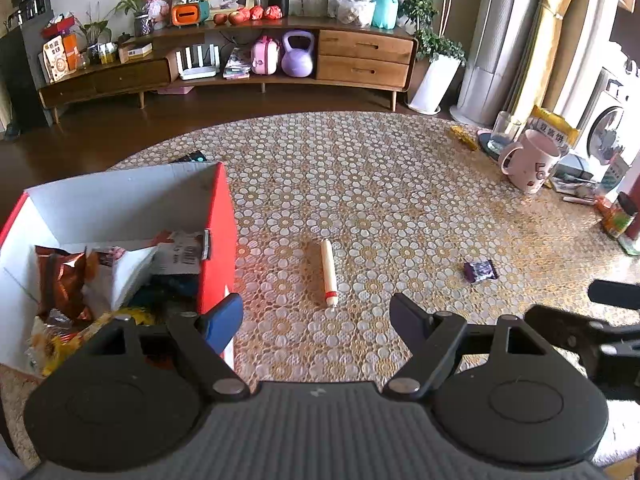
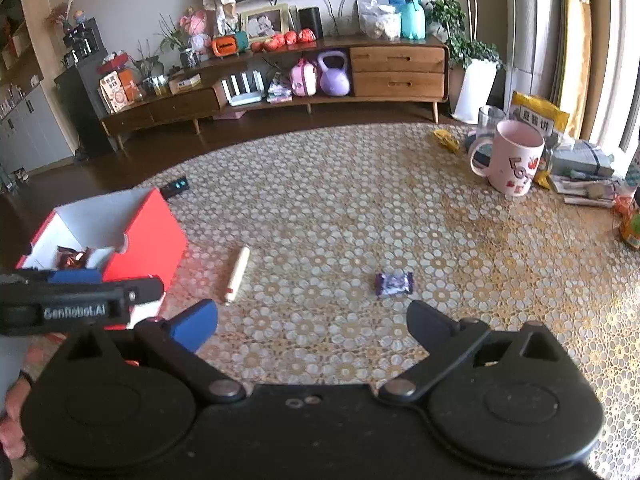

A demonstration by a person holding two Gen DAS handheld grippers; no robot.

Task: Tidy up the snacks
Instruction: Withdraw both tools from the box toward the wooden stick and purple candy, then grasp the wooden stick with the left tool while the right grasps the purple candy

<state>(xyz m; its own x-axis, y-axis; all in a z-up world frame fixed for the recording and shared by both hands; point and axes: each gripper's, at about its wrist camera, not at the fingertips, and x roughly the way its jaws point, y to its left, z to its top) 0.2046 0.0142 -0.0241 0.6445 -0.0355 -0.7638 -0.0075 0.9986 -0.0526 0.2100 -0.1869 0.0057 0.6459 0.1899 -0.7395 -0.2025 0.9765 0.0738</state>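
Note:
A red box (image 1: 218, 240) with a white inside holds several snack packets (image 1: 64, 280) at the left of the table; it also shows in the right wrist view (image 2: 148, 236). A cream sausage stick (image 1: 329, 273) lies on the cloth just ahead of my open, empty left gripper (image 1: 316, 320); it also shows in the right wrist view (image 2: 237, 274). A small purple candy (image 1: 480, 271) lies to its right, and in the right wrist view (image 2: 394, 284) it sits just ahead of my open, empty right gripper (image 2: 312, 324).
A pink mug (image 2: 510, 158), a glass (image 2: 489, 118), a yellow bag (image 2: 538, 114) and papers (image 2: 580, 176) crowd the table's far right. A dark remote (image 2: 175, 187) lies behind the box. The left gripper's body (image 2: 80, 304) sits at the right view's left edge.

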